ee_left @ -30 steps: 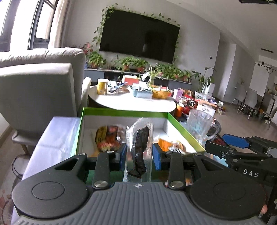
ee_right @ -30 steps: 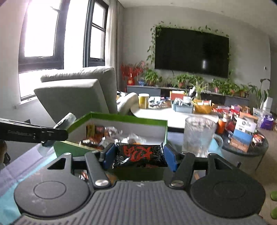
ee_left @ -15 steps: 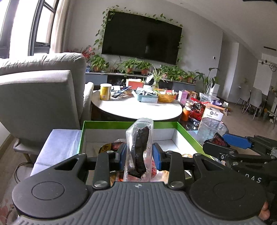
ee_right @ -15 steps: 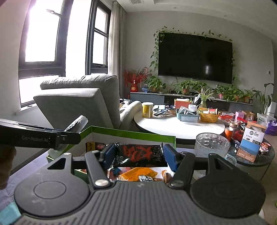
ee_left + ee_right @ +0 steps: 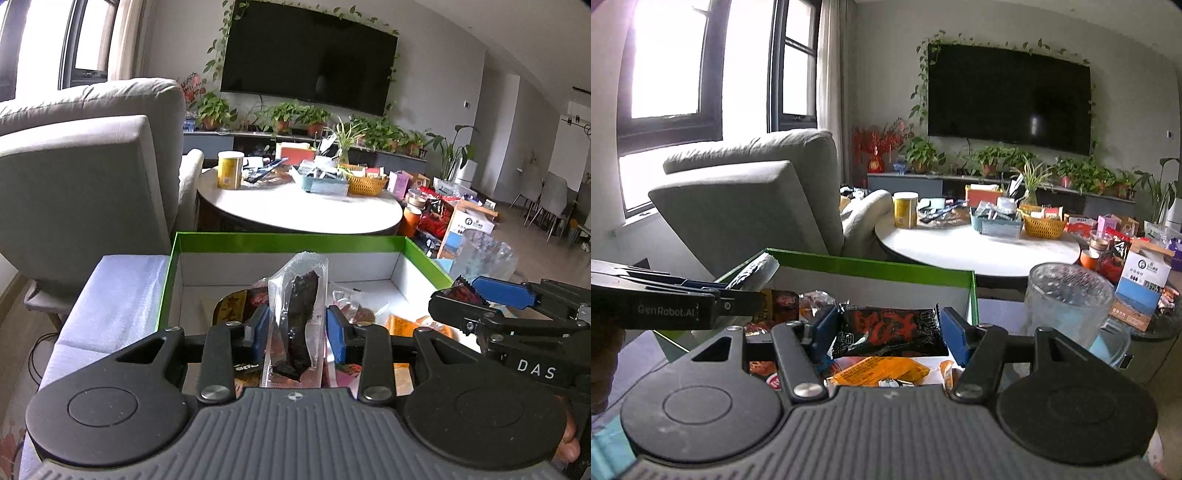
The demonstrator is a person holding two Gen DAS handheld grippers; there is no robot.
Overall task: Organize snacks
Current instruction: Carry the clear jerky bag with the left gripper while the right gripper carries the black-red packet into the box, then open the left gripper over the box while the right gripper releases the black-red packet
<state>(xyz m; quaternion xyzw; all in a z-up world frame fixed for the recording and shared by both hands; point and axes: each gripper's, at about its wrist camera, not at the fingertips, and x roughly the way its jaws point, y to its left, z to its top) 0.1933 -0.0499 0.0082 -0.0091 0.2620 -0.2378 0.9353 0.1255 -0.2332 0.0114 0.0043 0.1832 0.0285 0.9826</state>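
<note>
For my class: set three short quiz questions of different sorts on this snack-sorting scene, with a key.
1. True or false: the left gripper has a clear packet with a dark snack between its fingers.
2. The right gripper is shut on: A) an orange packet, B) a black packet with red writing, C) a glass.
3. Fill in: both grippers are above the open ____ box.

Key: 1 true; 2 B; 3 green.

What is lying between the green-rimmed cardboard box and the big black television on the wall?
In both wrist views: the round white table, carrying a yellow can and a wicker basket.
</note>
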